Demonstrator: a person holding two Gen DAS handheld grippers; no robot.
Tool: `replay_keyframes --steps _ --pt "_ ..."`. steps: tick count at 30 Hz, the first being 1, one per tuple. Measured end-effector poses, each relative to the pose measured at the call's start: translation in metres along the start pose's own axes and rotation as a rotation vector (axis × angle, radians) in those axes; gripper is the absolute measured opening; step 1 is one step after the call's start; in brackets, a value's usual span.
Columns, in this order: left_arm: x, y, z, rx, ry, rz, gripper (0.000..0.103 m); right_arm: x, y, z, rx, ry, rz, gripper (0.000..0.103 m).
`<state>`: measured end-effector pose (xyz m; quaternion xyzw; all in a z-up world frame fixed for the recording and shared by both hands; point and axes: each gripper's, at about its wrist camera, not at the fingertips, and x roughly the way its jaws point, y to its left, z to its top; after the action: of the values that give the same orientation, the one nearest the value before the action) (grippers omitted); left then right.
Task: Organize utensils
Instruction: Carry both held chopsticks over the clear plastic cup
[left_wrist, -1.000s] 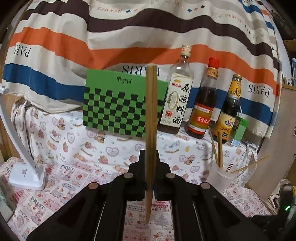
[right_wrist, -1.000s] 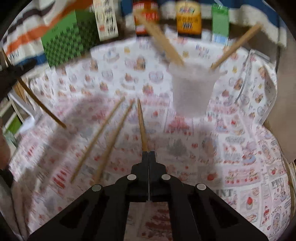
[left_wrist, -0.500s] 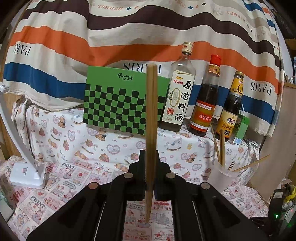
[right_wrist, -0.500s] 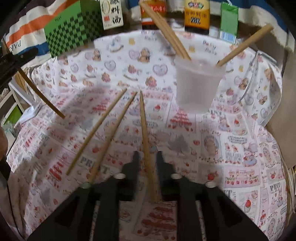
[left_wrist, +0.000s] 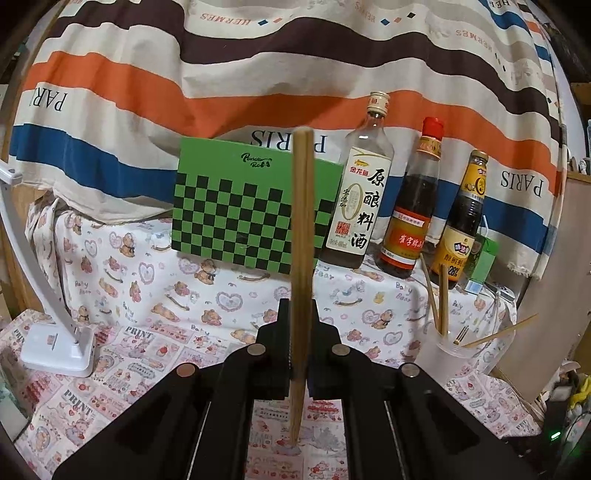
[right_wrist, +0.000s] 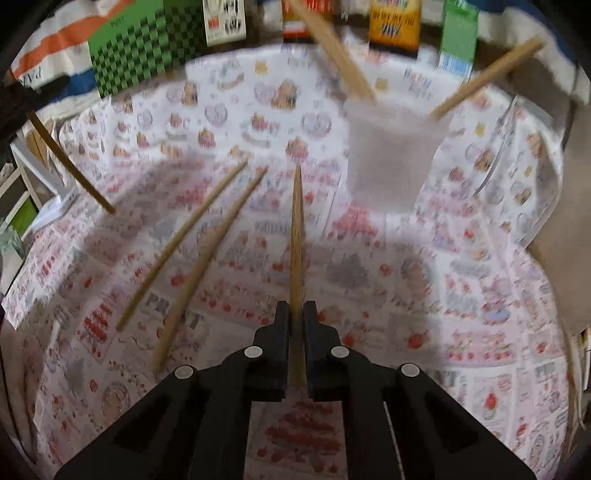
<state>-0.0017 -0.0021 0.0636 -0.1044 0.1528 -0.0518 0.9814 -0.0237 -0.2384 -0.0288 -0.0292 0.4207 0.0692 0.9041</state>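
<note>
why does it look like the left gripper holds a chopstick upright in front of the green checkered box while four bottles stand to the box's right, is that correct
Not quite: the left wrist view shows three bottles, not four, to the right of the green checkered box. The rest holds: the left gripper is shut on a chopstick held upright in front of the box.

The chopstick (left_wrist: 301, 258) in the left gripper (left_wrist: 299, 350) looks like plain matt wood, as do the loose chopsticks (right_wrist: 207, 254) on the table. The grippers are matt black plastic with small metal studs (left_wrist: 256, 350). The cup (right_wrist: 393, 155) is frosted, translucent plastic. The tablecloth (right_wrist: 461, 295) is printed cloth, the striped drape (left_wrist: 221, 74) woven cloth. The bottles (left_wrist: 364, 195) are glossy glass with paper labels. The checked box (left_wrist: 236, 214) looks like smooth card.
</note>
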Motion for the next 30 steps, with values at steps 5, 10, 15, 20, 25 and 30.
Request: replay_keyframes --steps 5,10,15,20,25,30 --pt "-0.001 -0.001 0.0 -0.015 0.019 -0.04 0.005 -0.044 0.003 0.015 -0.004 -0.129 0.035 0.008" --pt "0.0 -0.002 -0.001 -0.031 0.029 -0.054 0.005 -0.086 0.007 0.033 -0.03 -0.26 0.026 0.008" --pt "-0.004 -0.011 -0.003 0.007 0.007 -0.048 0.005 -0.113 0.002 0.05 0.015 -0.366 0.023 0.008" --pt "0.016 -0.031 0.001 0.031 0.071 -0.116 0.005 -0.118 -0.004 0.058 0.043 -0.41 0.008 0.008" --pt "0.01 -0.067 0.03 0.033 0.038 -0.216 0.005 -0.147 -0.027 0.075 0.079 -0.512 0.012 0.008" --pt "0.004 -0.119 0.058 0.072 -0.05 -0.279 0.005 -0.175 -0.056 0.091 0.147 -0.616 0.006 0.008"
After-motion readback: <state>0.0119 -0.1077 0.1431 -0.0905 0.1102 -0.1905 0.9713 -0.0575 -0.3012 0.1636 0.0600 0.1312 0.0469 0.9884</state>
